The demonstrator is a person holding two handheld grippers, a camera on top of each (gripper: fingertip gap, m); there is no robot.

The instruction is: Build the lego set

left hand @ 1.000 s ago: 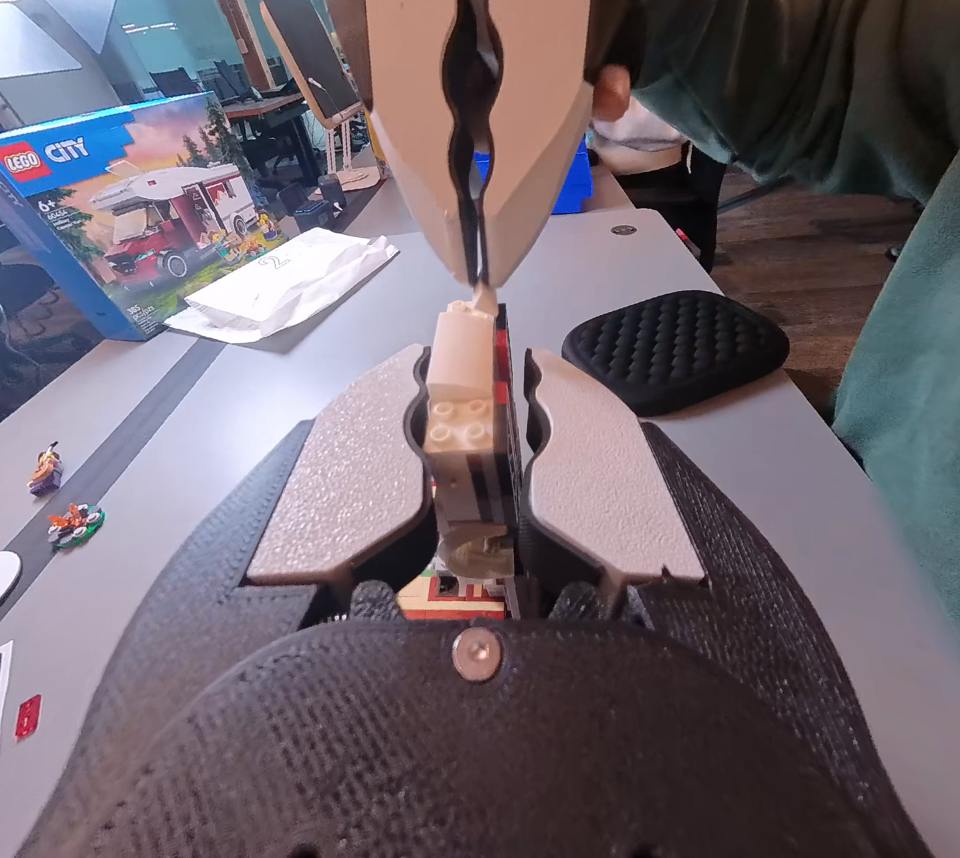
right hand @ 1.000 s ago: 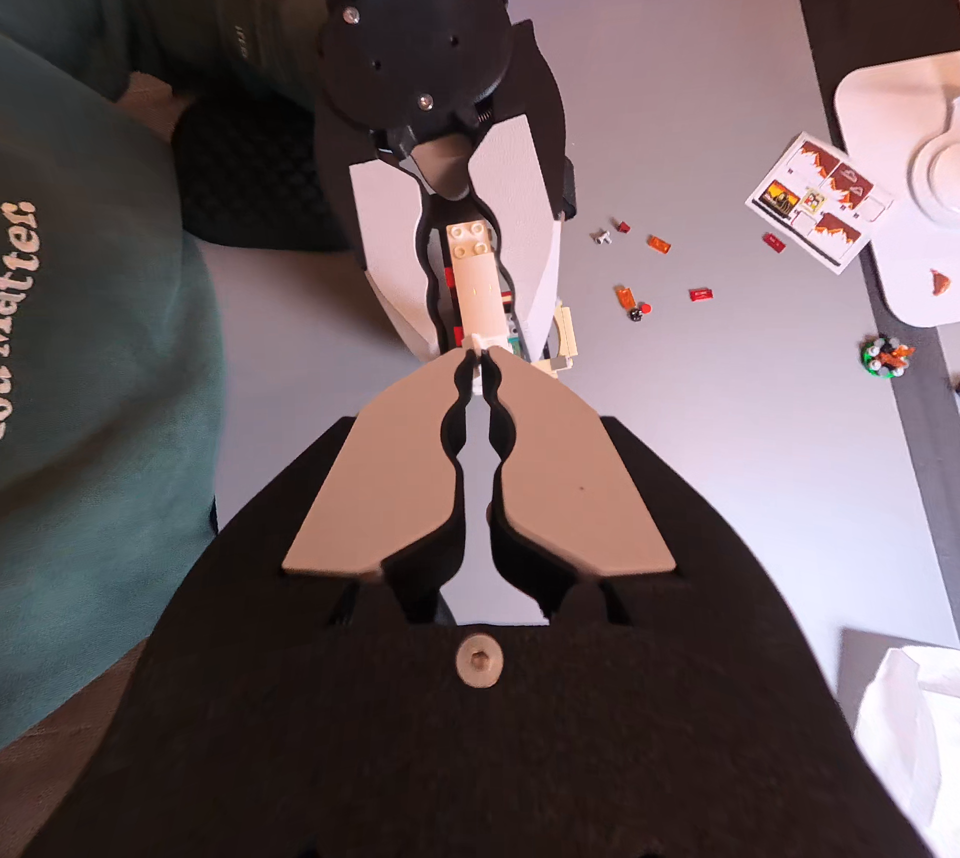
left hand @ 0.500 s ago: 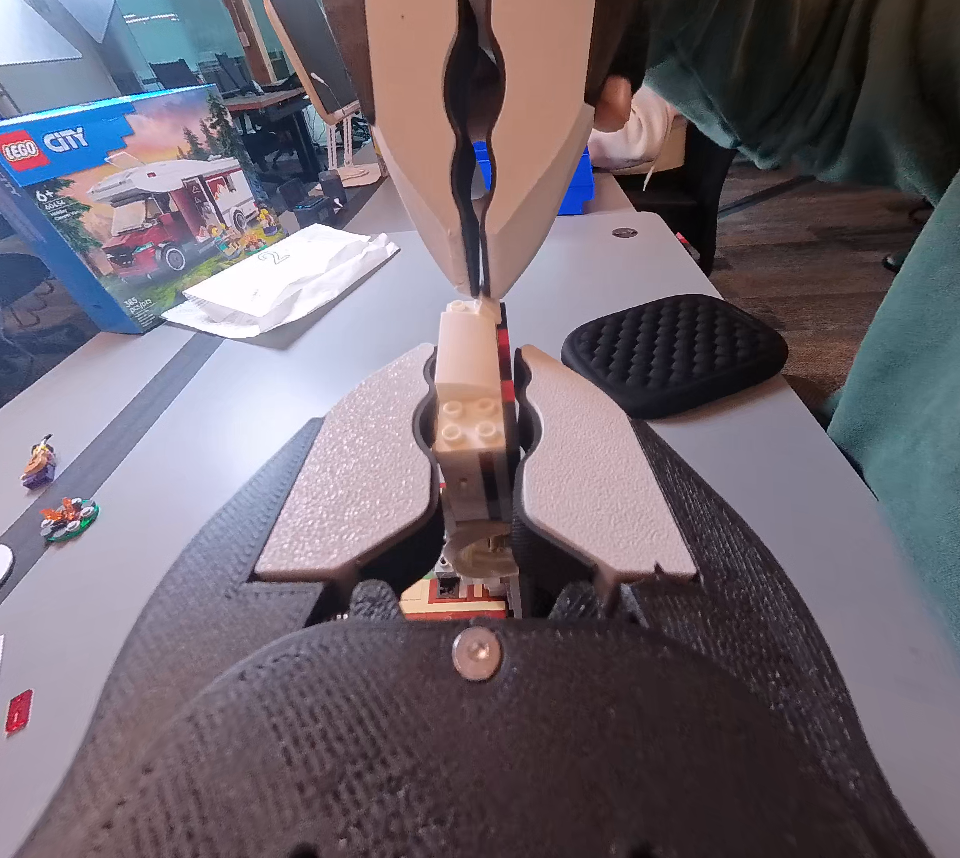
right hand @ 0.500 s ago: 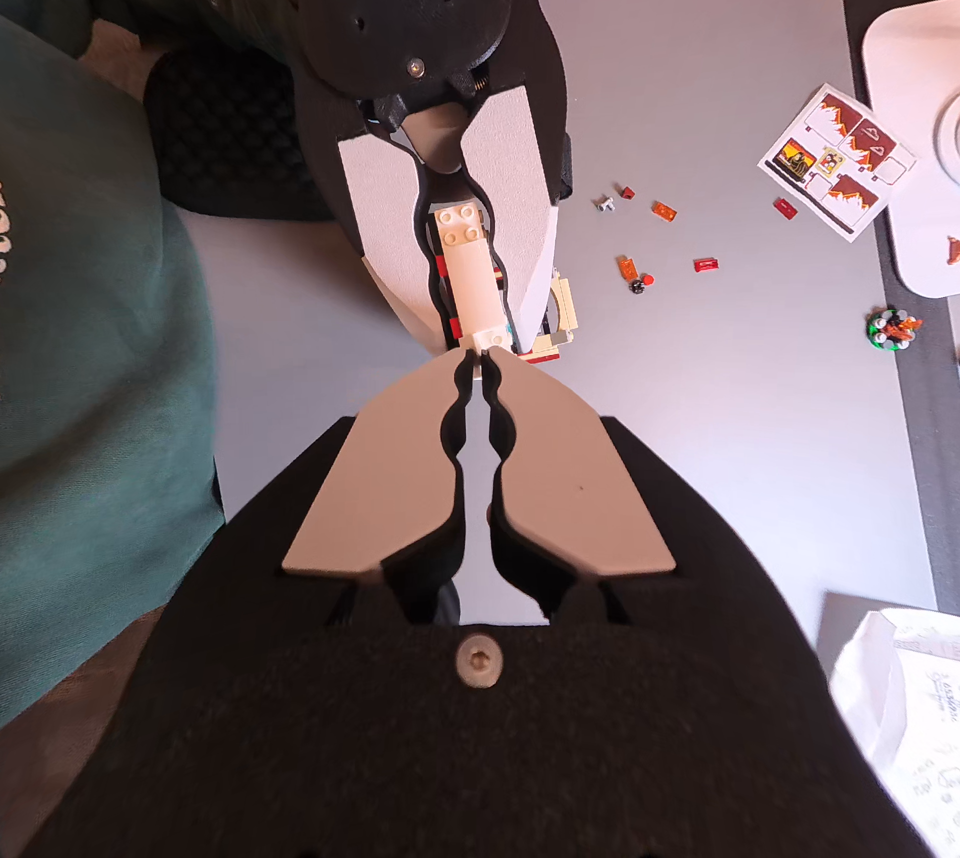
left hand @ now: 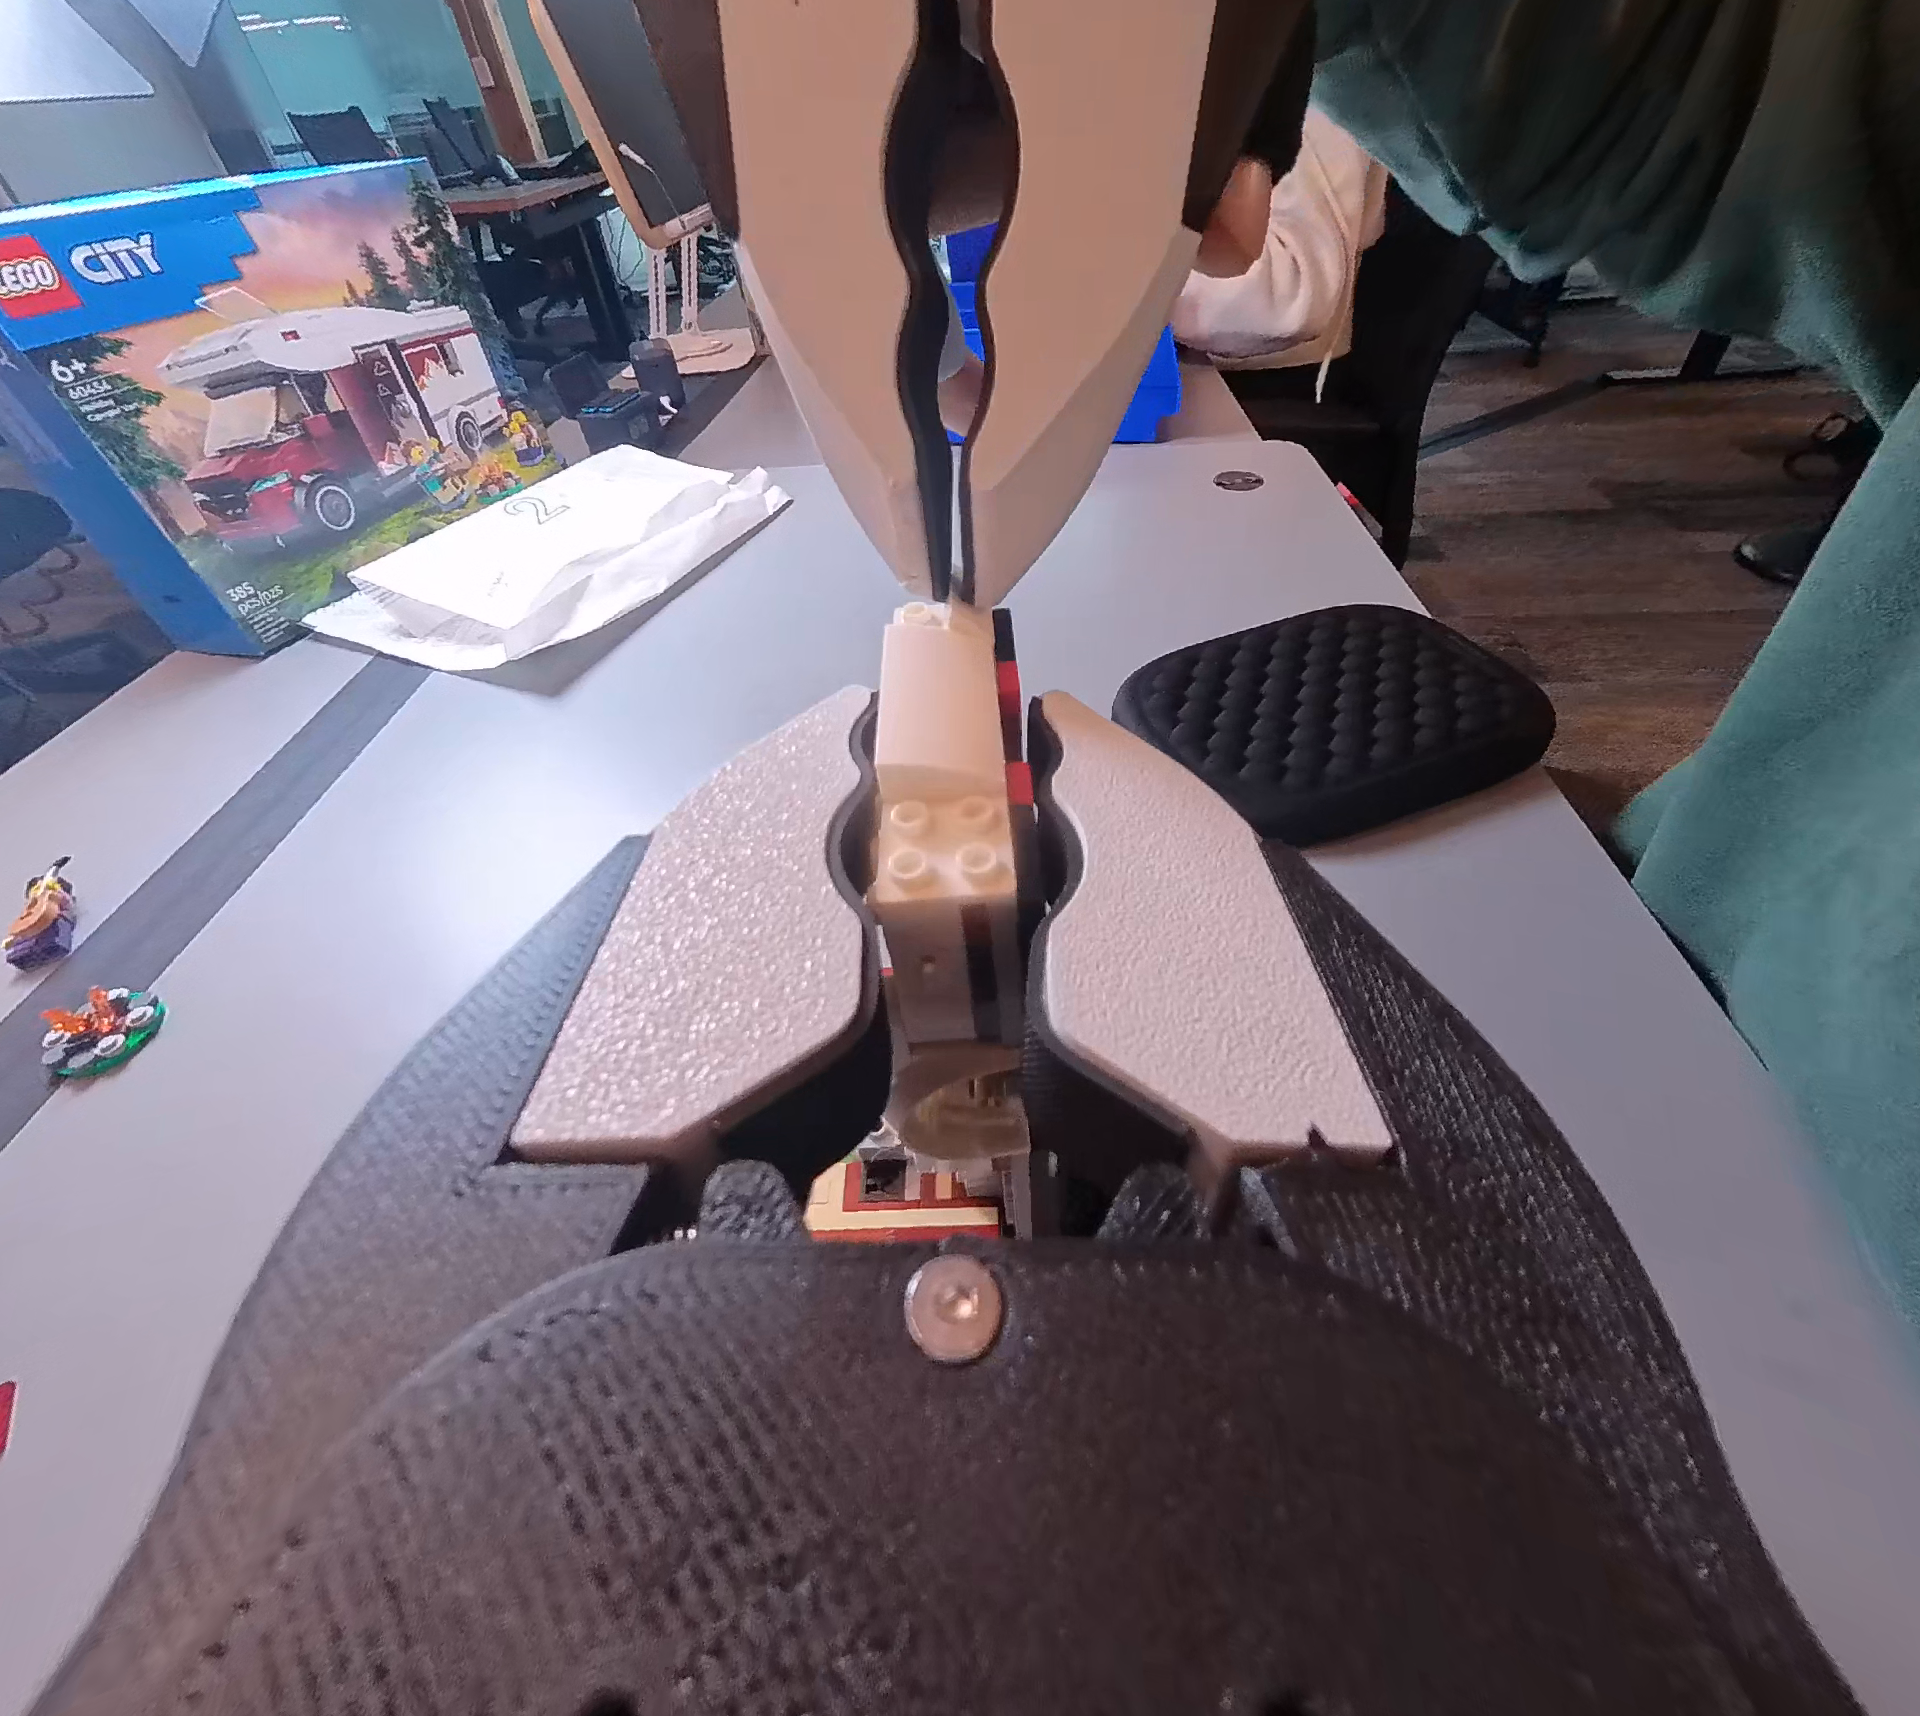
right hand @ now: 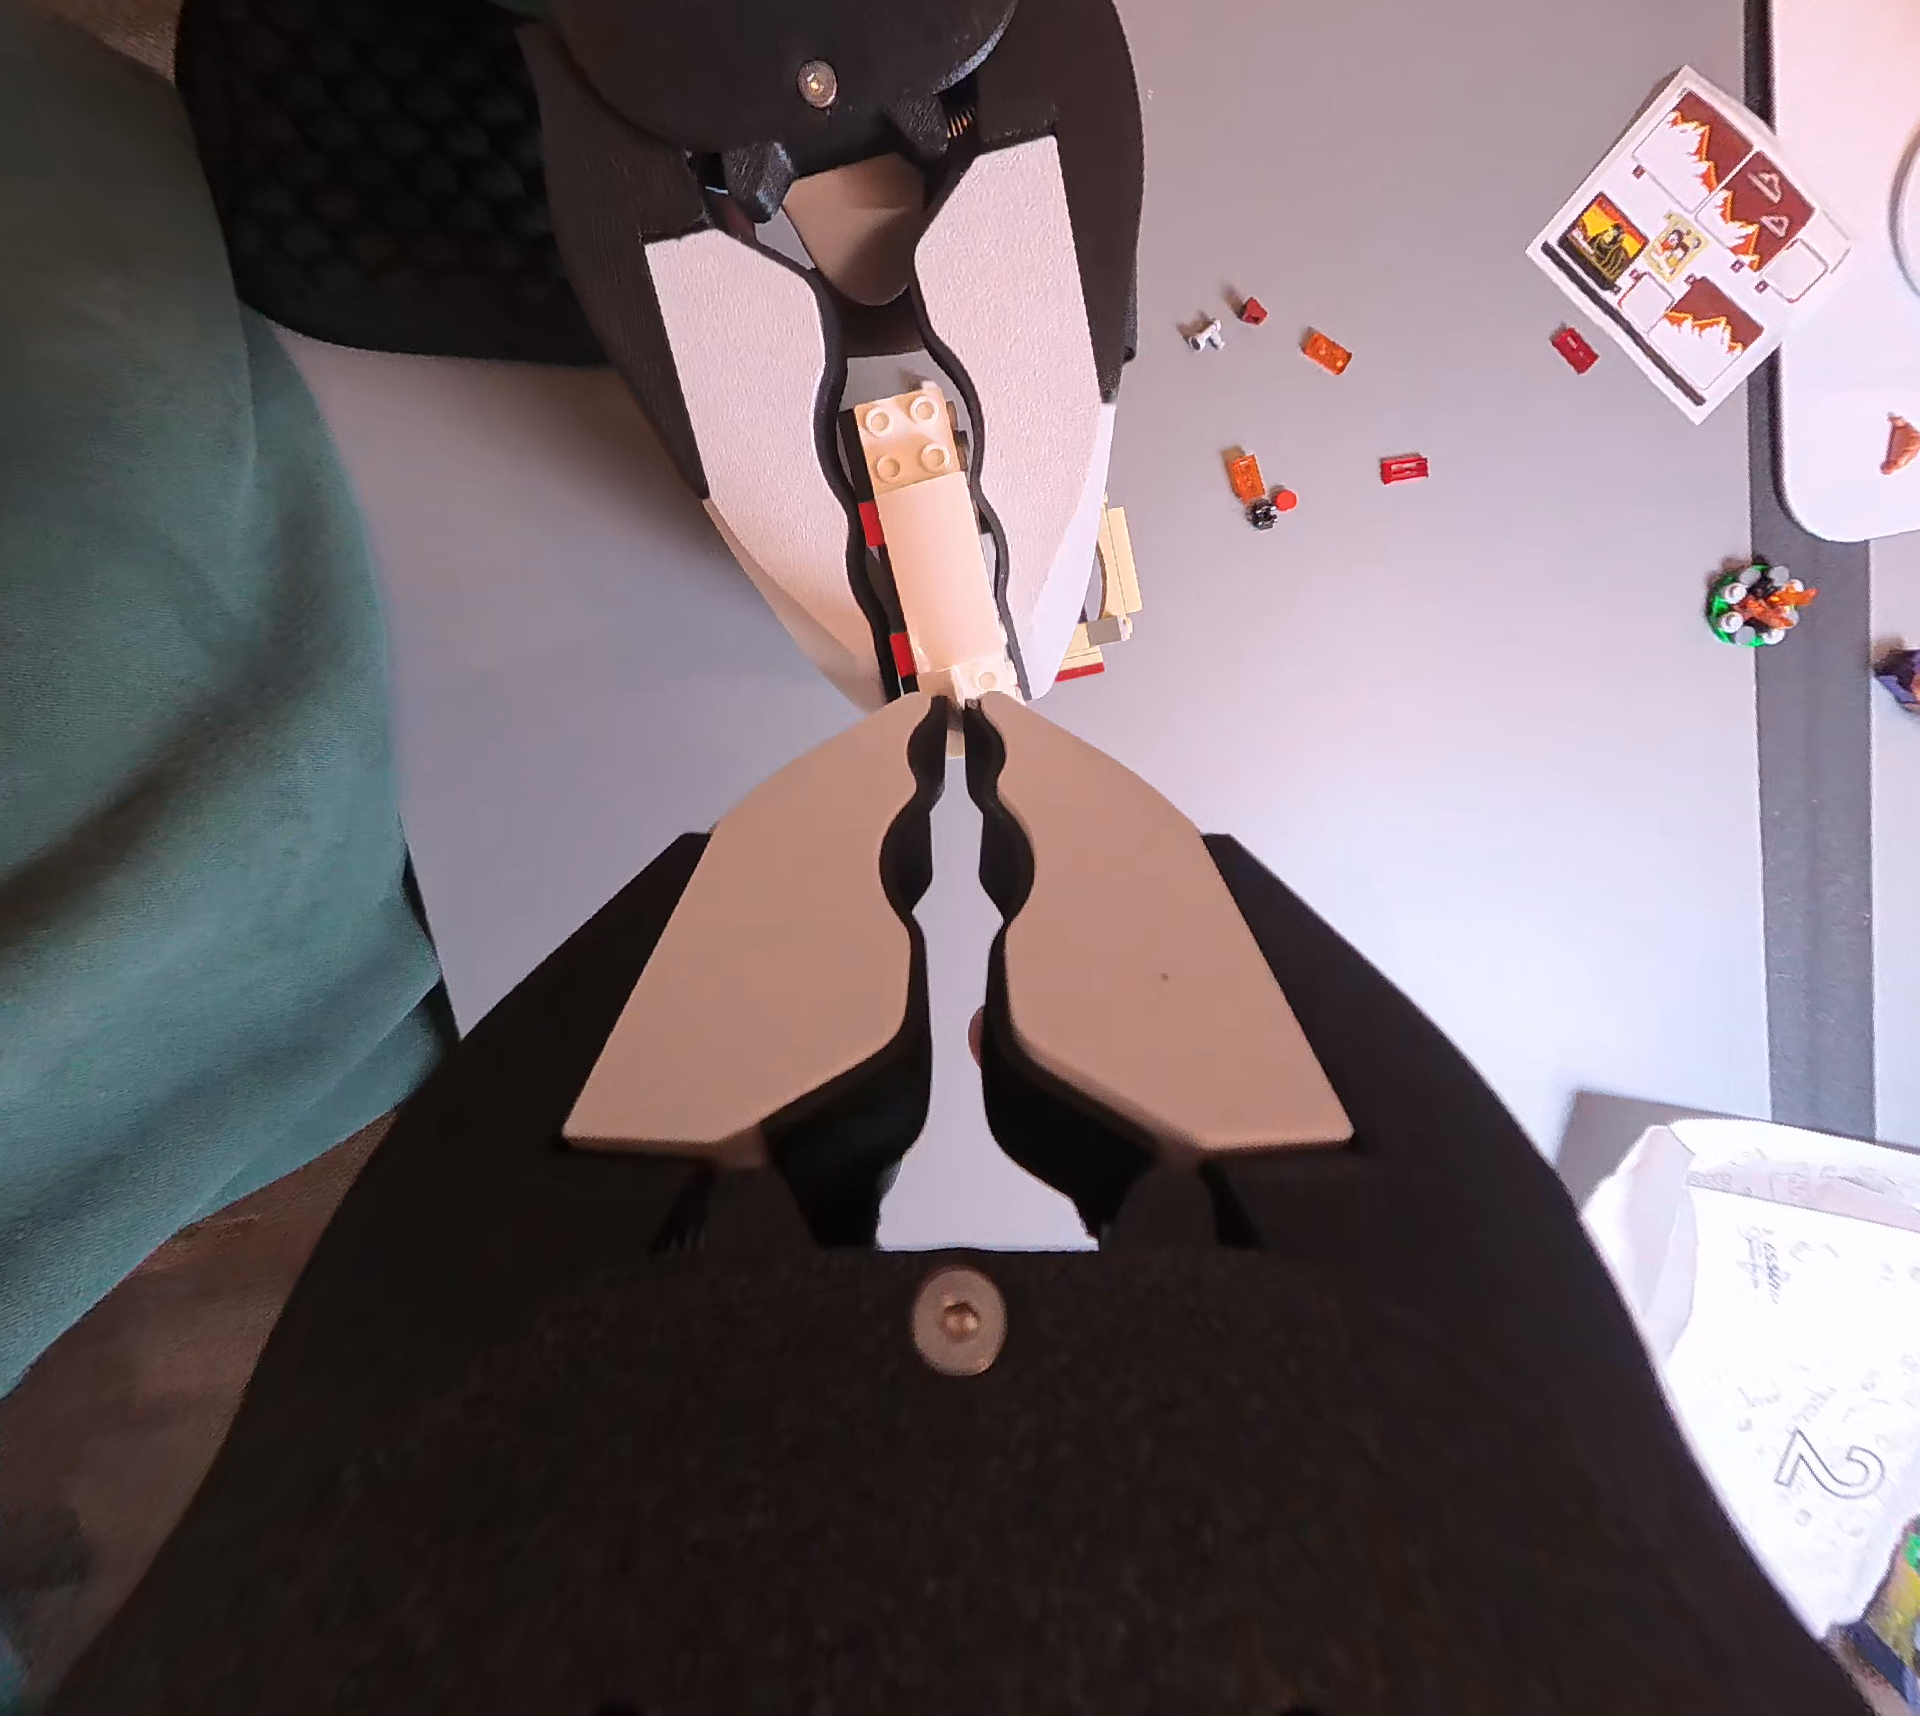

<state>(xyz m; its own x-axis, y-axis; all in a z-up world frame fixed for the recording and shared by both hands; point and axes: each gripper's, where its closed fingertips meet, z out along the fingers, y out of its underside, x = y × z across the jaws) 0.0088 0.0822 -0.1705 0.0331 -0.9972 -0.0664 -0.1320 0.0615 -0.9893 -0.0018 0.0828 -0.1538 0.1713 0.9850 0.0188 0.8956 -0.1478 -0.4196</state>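
The left gripper (left hand: 951, 736) clamped the white lego assembly (left hand: 940, 793) while the right gripper (right hand: 954, 710), nearly closed, pinched its small white end piece (right hand: 982, 679)

This is an open-plan office, with one desk given over to toy building. Beyond the left gripper (left hand: 951, 731), past a glass partition (left hand: 312, 35), stand rows of desks (left hand: 520, 196) and dark office chairs (left hand: 322, 134) under ceiling lights. The work surface is a grey desk (left hand: 436, 783) with a round cable grommet (left hand: 1236, 480) near its far edge and a dark strip running along it to the claw's left. A black textured pad (left hand: 1335, 721) lies just right of the claw. Wood-look flooring (left hand: 1621, 503) shows off the desk's right side, with more chair bases there. Far left of the claw stands a blue toy box (left hand: 239, 409) with a white paper bag (left hand: 561, 554) leaning beside it.
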